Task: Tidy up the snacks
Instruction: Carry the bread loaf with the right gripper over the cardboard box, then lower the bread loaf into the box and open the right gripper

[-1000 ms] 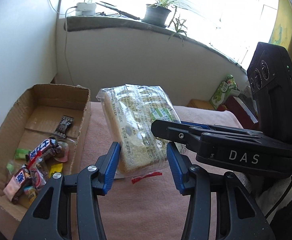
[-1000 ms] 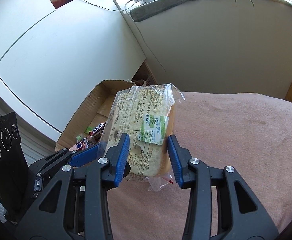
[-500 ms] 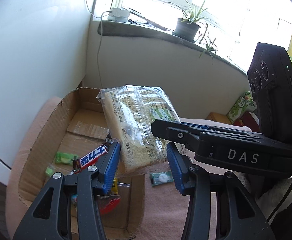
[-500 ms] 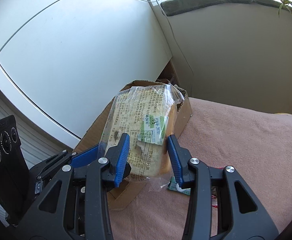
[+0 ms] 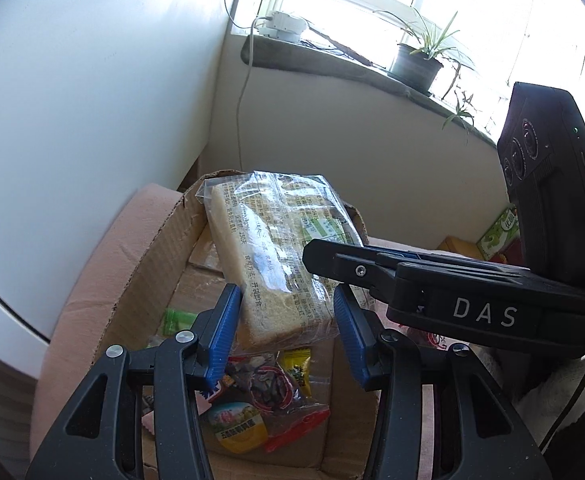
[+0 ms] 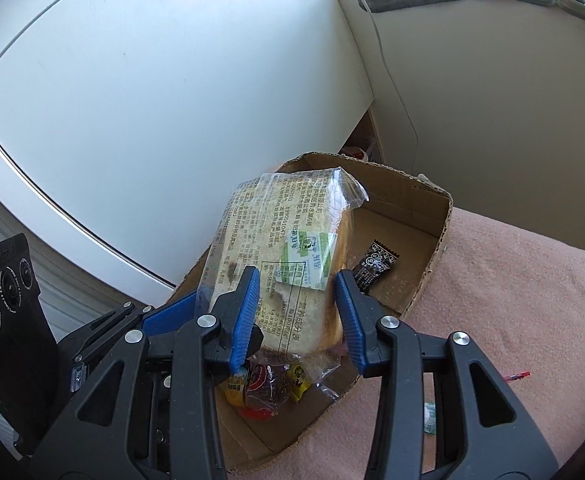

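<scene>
A clear bag of sliced bread (image 5: pixel 272 256) hangs above the open cardboard box (image 5: pixel 140 280). My left gripper (image 5: pixel 286 336) and my right gripper (image 6: pixel 298 312) are both shut on its lower end, from two sides. The bread also shows in the right wrist view (image 6: pixel 292 240), over the box (image 6: pixel 432 248). Several small wrapped snacks (image 5: pixel 268 400) lie in the box under the bread. A black sachet (image 6: pixel 374 266) lies on the box floor.
The box sits on a pink cloth (image 6: pixel 512 320) beside a white wall (image 5: pixel 92 100). A small green packet (image 6: pixel 429 418) and a red scrap (image 6: pixel 517 376) lie on the cloth. A potted plant (image 5: pixel 416 66) stands on the windowsill.
Both grippers have carried the bread leftward from over the pink cloth to above the cardboard box. The grip on it has not changed.
</scene>
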A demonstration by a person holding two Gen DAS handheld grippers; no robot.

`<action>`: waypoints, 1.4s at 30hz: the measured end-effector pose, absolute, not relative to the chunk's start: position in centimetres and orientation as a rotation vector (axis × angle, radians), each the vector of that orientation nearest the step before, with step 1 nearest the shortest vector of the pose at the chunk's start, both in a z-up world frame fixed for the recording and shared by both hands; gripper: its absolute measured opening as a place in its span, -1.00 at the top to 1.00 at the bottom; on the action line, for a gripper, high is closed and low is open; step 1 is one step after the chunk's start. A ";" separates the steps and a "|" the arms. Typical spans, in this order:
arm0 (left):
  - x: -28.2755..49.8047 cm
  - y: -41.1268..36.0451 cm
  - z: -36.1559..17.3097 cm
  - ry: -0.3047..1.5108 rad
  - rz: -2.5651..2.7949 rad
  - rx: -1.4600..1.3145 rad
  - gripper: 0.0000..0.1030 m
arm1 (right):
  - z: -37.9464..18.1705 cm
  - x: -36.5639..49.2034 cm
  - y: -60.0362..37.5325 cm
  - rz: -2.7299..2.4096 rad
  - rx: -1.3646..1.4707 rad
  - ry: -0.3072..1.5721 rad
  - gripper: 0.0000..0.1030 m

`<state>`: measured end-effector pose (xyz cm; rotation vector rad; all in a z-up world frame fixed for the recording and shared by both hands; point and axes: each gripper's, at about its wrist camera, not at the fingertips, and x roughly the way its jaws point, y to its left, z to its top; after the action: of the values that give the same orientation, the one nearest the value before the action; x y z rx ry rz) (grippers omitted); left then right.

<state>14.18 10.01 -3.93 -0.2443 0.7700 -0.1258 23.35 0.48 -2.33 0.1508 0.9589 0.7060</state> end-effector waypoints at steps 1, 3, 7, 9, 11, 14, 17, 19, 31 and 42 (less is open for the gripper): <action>14.3 10.2 -4.0 0.771 -0.122 -0.242 0.09 | -2.4 23.6 0.6 0.708 0.150 0.962 0.19; 14.4 10.3 -4.0 0.772 -0.114 -0.235 0.09 | -2.4 23.6 0.7 0.712 0.147 0.967 0.19; 14.6 10.8 -4.2 0.774 -0.102 -0.240 0.10 | -2.6 23.9 0.4 0.714 0.148 0.973 0.19; 14.6 10.8 -4.2 0.776 -0.098 -0.237 0.10 | -2.7 24.0 0.5 0.713 0.144 0.975 0.19; 14.5 10.7 -4.2 0.777 -0.094 -0.234 0.10 | -2.8 24.1 0.6 0.711 0.144 0.978 0.19; 14.6 10.8 -4.3 0.781 -0.087 -0.229 0.11 | -2.9 24.2 0.7 0.711 0.150 0.989 0.19; 14.7 11.1 -4.2 0.778 -0.076 -0.226 0.24 | -2.9 24.3 1.0 0.711 0.140 0.990 0.19; 14.7 11.3 -4.1 0.775 -0.073 -0.229 0.24 | -2.7 24.3 1.1 0.715 0.132 0.987 0.19; 13.9 11.2 -3.6 0.766 -0.060 -0.217 0.24 | -1.8 23.6 0.8 0.694 0.113 0.957 0.19; 12.4 10.2 -2.7 0.748 -0.048 -0.202 0.24 | -1.0 22.1 -1.0 0.675 0.106 0.931 0.03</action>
<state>12.36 10.19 -2.68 -0.2022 0.7483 -0.0475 22.11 -0.96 -1.04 0.1055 0.9314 0.6746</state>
